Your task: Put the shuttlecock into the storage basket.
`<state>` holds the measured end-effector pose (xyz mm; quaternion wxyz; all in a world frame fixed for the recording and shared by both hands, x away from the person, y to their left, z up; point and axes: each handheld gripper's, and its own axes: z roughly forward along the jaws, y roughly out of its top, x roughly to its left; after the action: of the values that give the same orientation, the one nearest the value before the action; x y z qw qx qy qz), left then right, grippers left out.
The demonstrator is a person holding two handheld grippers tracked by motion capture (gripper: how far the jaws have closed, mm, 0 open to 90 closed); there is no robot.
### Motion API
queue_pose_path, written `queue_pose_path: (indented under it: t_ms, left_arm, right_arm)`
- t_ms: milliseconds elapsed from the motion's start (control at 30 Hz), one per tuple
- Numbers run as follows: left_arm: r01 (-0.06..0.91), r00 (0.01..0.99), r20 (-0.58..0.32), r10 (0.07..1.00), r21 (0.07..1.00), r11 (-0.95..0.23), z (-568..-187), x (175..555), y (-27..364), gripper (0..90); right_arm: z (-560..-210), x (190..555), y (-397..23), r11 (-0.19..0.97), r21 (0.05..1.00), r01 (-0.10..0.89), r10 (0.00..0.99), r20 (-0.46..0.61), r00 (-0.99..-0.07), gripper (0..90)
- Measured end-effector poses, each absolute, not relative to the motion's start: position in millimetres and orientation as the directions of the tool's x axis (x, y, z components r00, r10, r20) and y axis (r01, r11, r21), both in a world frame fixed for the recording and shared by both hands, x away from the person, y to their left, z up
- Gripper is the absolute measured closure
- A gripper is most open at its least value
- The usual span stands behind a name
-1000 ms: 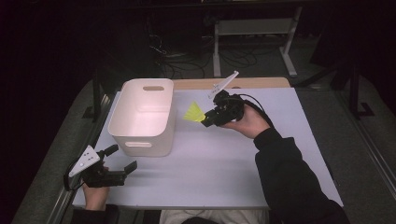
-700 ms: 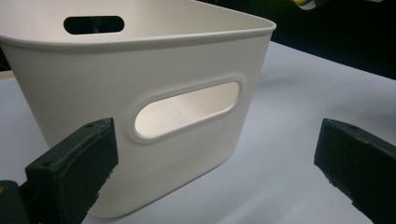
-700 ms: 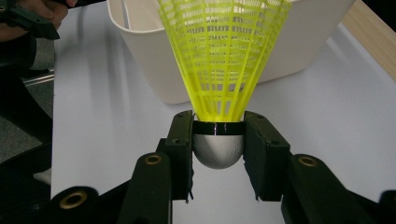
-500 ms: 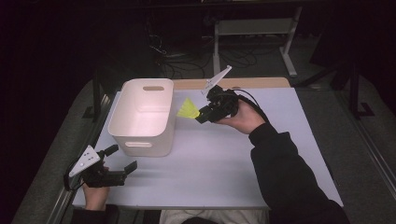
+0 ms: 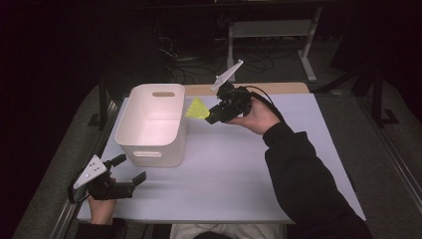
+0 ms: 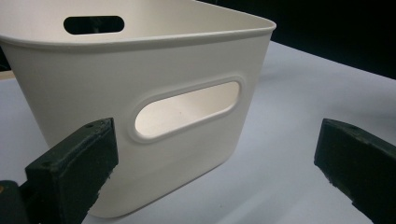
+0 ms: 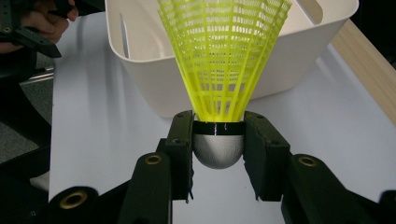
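Since the shuttlecock (image 7: 219, 60) is featherlight with a crushable mesh skirt, the right gripper (image 7: 218, 144) pinches its firm cork, aloft beside the bin (image 5: 149, 149) near the counter's far edge; left gripper (image 5: 130, 169) wide, empty.

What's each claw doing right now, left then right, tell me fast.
Left claw: open, holding nothing, near the bin.
Right claw: closed on the shuttlecock, gripping its cork.

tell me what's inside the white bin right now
Nothing shows inside the white bin: its pale floor and far wall look bare in the high view. The near wall hides the strip of floor just behind it. The yellow shuttlecock is outside, beside the rim, in the right tongs.
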<state>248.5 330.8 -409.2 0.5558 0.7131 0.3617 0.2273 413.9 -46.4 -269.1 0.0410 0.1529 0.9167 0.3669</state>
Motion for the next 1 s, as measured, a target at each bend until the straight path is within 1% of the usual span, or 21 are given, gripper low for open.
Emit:
queue_pose_path:
  t_ms: [1000]
  left_arm:
    - [0.262,0.636,-0.078,0.767,0.958,-0.120,-409,248,331,0.0]
  right_arm:
    - [-247,423,-2,0.704,0.686,0.184,0.241,0.013,-0.970,63.1]
